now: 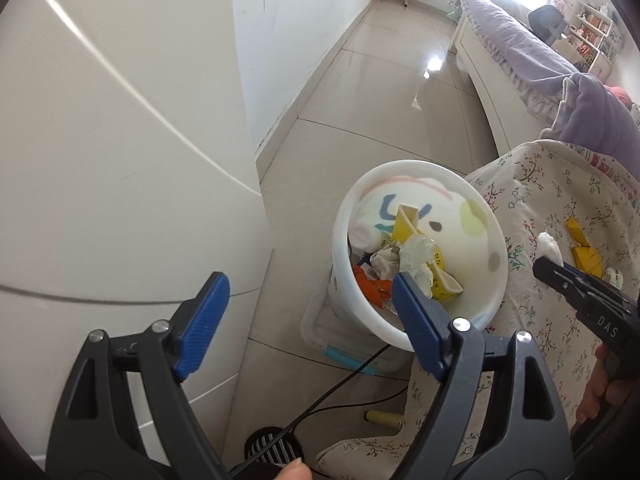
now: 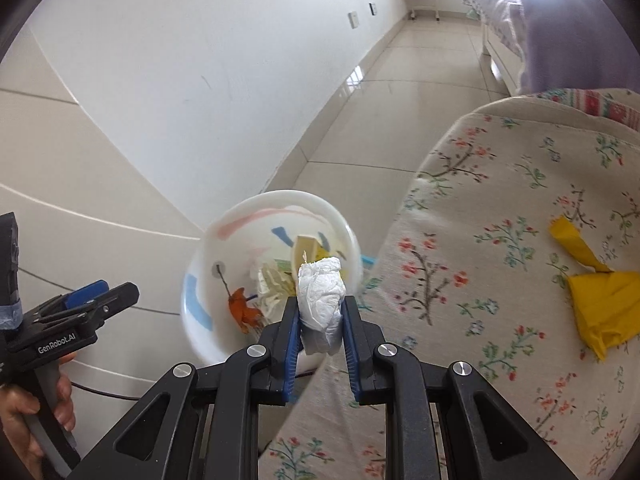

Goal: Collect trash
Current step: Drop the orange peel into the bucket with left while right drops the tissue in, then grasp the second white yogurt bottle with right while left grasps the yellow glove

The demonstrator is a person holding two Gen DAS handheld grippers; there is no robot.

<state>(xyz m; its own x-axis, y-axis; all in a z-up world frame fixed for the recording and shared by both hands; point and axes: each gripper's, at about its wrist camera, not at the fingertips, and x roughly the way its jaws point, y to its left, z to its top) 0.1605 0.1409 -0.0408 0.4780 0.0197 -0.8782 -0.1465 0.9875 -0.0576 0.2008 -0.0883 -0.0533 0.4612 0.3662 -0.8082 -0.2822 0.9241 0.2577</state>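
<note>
One bed (image 1: 516, 36) is running along the far right of the room, with a white wall (image 1: 304, 40) opposite and pale glossy floor tiles (image 1: 372, 92) lying between them. One floral cloth (image 2: 500, 280) is covering the near surface, and one white bin (image 1: 490, 280) is standing on the floor just beside its edge, holding crumpled paper, yellow packaging and an orange scrap. Two yellow wrappers (image 2: 600, 300) are lying on the cloth, well apart from the bin. The left gripper (image 1: 308, 320) is hanging spread wide and holding nothing, near the bin's rim. The right gripper (image 2: 321, 344) is clenching one white tissue wad (image 2: 322, 300) between its blue pads, the wad showing in front of the bin's mouth.
</note>
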